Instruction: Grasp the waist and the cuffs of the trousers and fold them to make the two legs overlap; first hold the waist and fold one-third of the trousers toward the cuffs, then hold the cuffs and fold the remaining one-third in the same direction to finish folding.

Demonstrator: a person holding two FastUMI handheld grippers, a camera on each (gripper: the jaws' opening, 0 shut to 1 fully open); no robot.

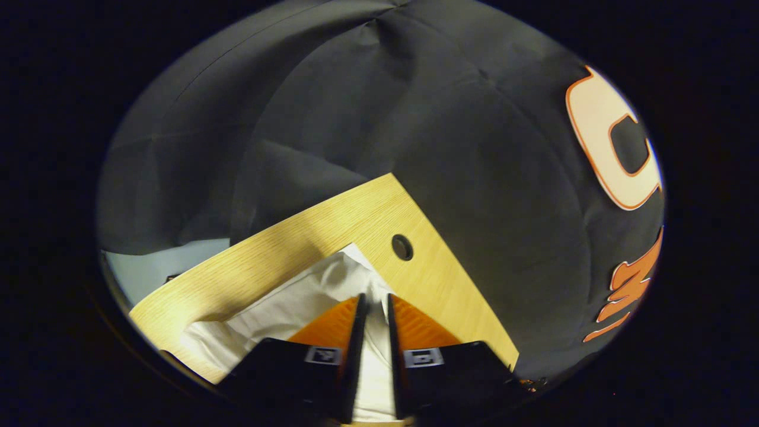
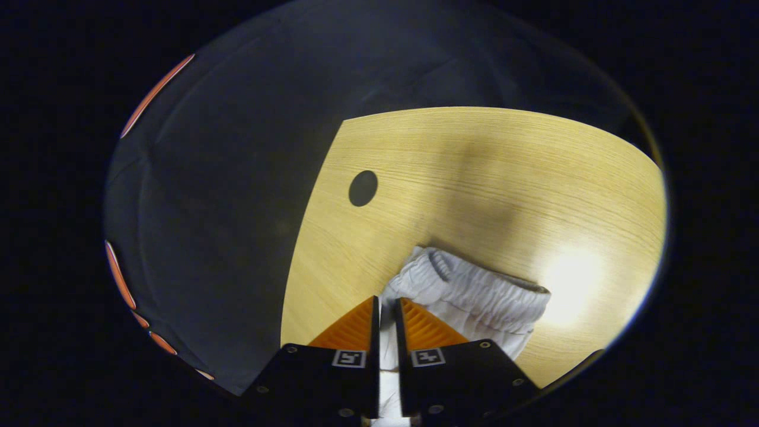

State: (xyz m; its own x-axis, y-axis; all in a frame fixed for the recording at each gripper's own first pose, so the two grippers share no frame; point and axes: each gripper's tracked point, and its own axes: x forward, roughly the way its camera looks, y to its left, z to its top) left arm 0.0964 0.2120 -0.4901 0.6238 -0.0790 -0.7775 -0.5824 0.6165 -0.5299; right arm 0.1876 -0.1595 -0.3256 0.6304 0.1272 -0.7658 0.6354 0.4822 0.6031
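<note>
Both grippers are down on the white trousers (image 1: 284,308), which lie on the light wooden desk (image 1: 284,246) near its corner. In the left gripper view, the left gripper (image 1: 375,302) has its fingers (image 1: 357,332) drawn in narrow with a strip of white cloth running up between them, so it has the fabric pinched; the cloth here is smooth and flat, spreading off to the left of the fingers, and which end of the trousers this is I cannot tell. A round hole (image 1: 402,247) in the desk sits just beyond the cloth's far edge, and the dark booth wall (image 1: 415,118) rises right behind the desk's edge. Over in the right gripper view, the right gripper (image 2: 388,305) is likewise narrow, its fingers (image 2: 372,332) squeezing a fold of white cloth that shows in the slim gap between them. That is the waist end: the gathered elastic waistband (image 2: 474,287) bunches up just ahead and to the right of the fingertips, resting on the desk (image 2: 474,166). The same kind of round hole (image 2: 363,188) lies farther off to the upper left, well apart from the waistband, and a bright glare spot sits on the wood beside the cloth.
</note>
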